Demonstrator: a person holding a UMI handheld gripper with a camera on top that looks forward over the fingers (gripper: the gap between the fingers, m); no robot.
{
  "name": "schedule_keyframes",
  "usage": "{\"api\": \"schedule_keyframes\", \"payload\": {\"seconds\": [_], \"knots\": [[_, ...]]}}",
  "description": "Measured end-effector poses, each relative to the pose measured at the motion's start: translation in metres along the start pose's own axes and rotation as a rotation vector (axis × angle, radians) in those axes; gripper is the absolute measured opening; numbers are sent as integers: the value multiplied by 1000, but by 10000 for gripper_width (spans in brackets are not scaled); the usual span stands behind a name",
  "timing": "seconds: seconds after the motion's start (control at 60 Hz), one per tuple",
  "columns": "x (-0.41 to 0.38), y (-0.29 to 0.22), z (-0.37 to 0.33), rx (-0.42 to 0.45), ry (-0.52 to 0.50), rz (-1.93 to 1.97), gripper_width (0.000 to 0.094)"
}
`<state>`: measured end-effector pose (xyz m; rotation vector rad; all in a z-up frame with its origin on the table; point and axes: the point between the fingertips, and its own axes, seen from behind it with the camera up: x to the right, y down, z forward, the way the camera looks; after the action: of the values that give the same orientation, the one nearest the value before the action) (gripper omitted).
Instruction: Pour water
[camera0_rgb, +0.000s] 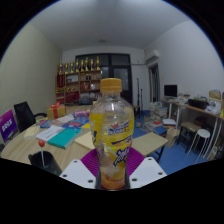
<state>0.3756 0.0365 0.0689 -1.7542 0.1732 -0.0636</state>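
Note:
A clear plastic bottle (112, 135) with an orange cap, yellow liquid and a yellow label stands upright between my fingers. My gripper (112, 168) is shut on the bottle's lower body, with the purple pads (91, 162) pressed against both sides. The bottle is held up above the tables, and its base is hidden between the fingers.
A wooden table (30, 145) with books and papers lies beyond at the left. Another table (150, 142) is behind the bottle. A desk with a monitor (171, 91) and stools (203, 137) stands at the right. Shelves (80, 78) line the far wall.

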Motion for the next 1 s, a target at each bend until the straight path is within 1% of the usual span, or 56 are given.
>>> {"api": "schedule_keyframes", "payload": {"seconds": [0.05, 0.067, 0.083, 0.1, 0.117, 0.183, 0.217, 0.233, 0.267, 0.283, 0.333, 0.383, 0.433, 0.5, 0.633, 0.783, 0.833, 1.0], "knots": [[5, 20, -7, -43, -21, 16, 328], [5, 19, -10, -29, -34, 20, 334], [9, 18, -18, 4, -33, 9, 333], [-4, 22, 4, 3, -31, 1, 327], [-3, 20, 3, 11, -36, -2, 326], [7, 18, -8, -13, -39, -1, 327], [11, 16, -11, -20, -41, 3, 352], [13, 16, -12, -24, -43, 3, 398], [18, 15, -13, -37, -46, 0, 444], [-4, 22, 3, -47, -37, -2, 477], [2, 33, -3, -117, -27, -2, 552], [6, 40, -14, -180, 2, -2, 698], [10, 37, -29, -200, 14, -20, 856], [7, 28, -56, -210, 30, -44, 832], [-10, -6, -121, -233, 52, -8, 830], [-51, -57, -194, -207, 100, 3, 833], [-70, -74, -225, -211, 96, -8, 834], [-116, -111, -284, -202, 102, -25, 828]]}}
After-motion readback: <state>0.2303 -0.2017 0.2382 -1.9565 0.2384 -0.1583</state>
